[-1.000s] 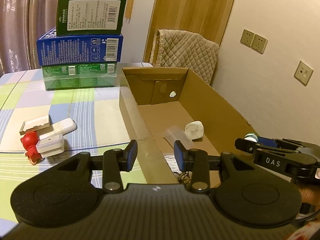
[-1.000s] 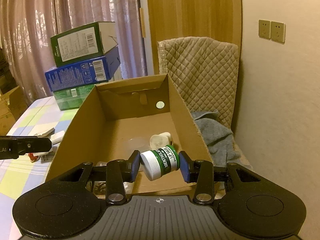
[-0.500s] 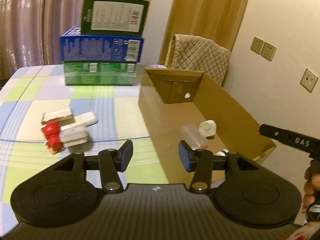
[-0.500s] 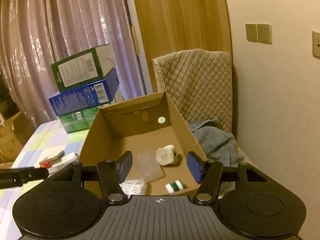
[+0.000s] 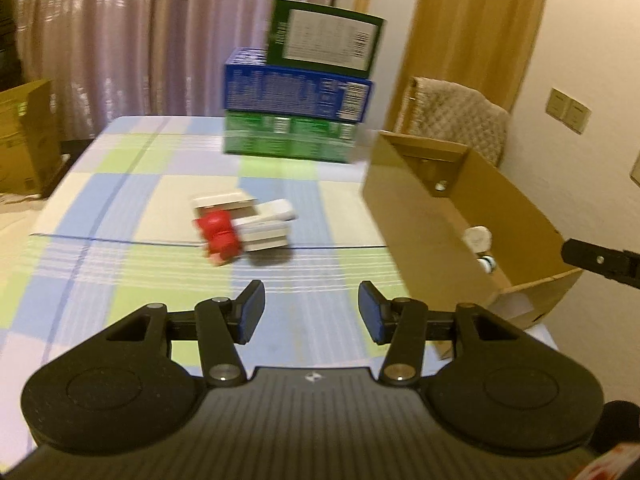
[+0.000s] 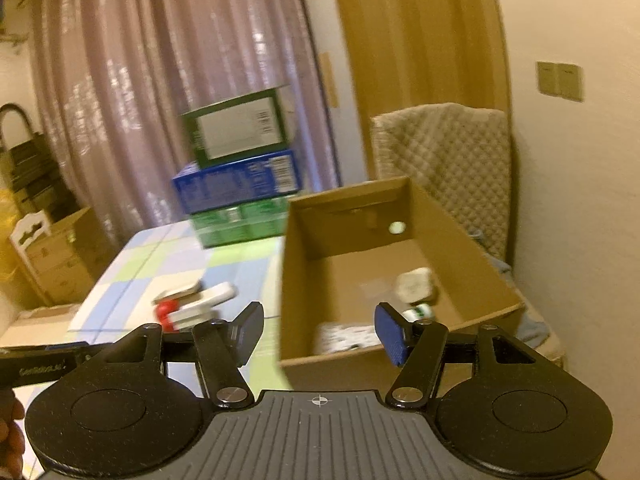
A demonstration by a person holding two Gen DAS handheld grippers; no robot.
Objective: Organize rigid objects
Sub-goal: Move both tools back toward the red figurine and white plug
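Observation:
My left gripper (image 5: 311, 310) hangs open and empty above the checked tablecloth (image 5: 120, 208). Beyond it lies a small pile: a red toy (image 5: 218, 236), white blocks (image 5: 268, 232) and a flat beige piece (image 5: 224, 202). My right gripper (image 6: 320, 328) is open and empty before the near wall of the cardboard box (image 6: 304, 272). Inside the box lie a green-and-white bottle (image 6: 418, 313), a white lump (image 6: 416, 284) and something pale near the front (image 6: 344, 336). The same pile (image 6: 192, 304) shows to the left of the box. One finger of the right gripper (image 5: 600, 262) reaches in at the right edge.
A stack of green and blue cartons (image 5: 300, 120) stands at the table's far side. A chair with a quilted cover (image 6: 448, 160) sits behind the box, against the wall. More cardboard boxes (image 6: 56, 264) stand on the floor to the left.
The right gripper opened and let go of the green-and-white bottle, which now lies in the box, then drew back. The left gripper swung left from the box toward the pile, its jaws slightly wider.

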